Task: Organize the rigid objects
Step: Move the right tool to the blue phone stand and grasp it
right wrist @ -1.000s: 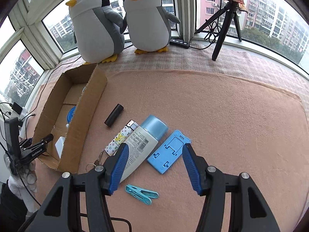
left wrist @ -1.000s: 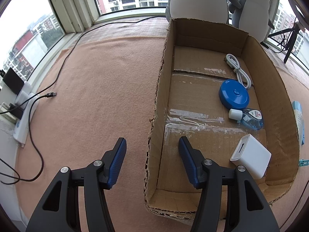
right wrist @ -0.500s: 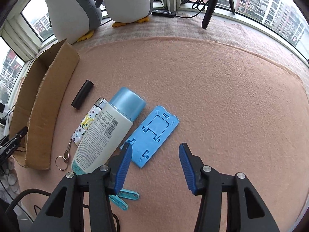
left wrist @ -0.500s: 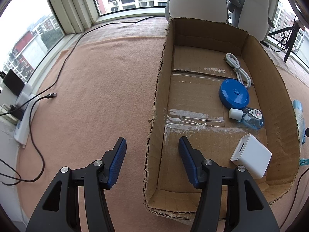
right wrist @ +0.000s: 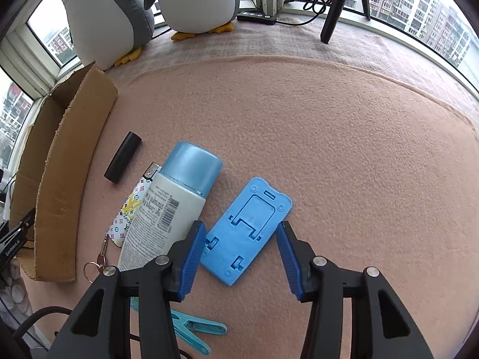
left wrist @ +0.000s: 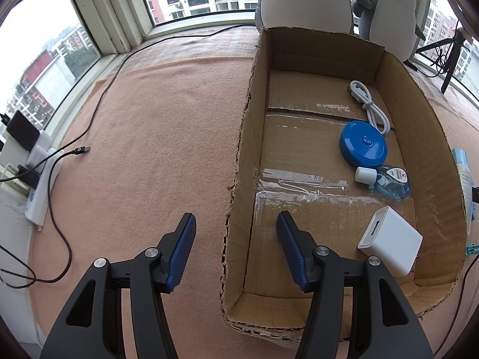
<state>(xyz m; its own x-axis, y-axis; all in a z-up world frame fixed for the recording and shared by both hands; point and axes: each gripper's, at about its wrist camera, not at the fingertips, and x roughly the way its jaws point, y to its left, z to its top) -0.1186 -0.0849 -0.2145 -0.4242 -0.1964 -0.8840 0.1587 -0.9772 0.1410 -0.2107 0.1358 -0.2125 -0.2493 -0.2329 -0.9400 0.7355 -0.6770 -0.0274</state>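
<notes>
A flat blue phone stand (right wrist: 248, 218) lies on the pink felt, and my right gripper (right wrist: 239, 236) straddles its near half. The jaws are closing in, each pad beside an edge of the stand, with no clear press. Left of the stand lie a white bottle with a blue cap (right wrist: 167, 209), a patterned keychain case (right wrist: 128, 209) and a black cylinder (right wrist: 122, 157). My left gripper (left wrist: 236, 233) stands open astride the left wall of the cardboard box (left wrist: 419, 149), apart from it. Inside the box are a white charger cube (left wrist: 389, 240), a blue round case (left wrist: 362, 143), a small bottle (left wrist: 389, 179) and a white cable (left wrist: 369, 104).
A teal clothespin (right wrist: 194, 332) lies under the right gripper's body. Two plush penguins (right wrist: 110, 15) and a tripod (right wrist: 338, 6) stand by the windows. A power strip (left wrist: 39, 185) and black cables (left wrist: 89, 119) run along the left edge. The box (right wrist: 66, 164) sits left of the loose items.
My right gripper has come down toward the blue phone stand and its jaws have narrowed around it. The left gripper and the box contents have not moved.
</notes>
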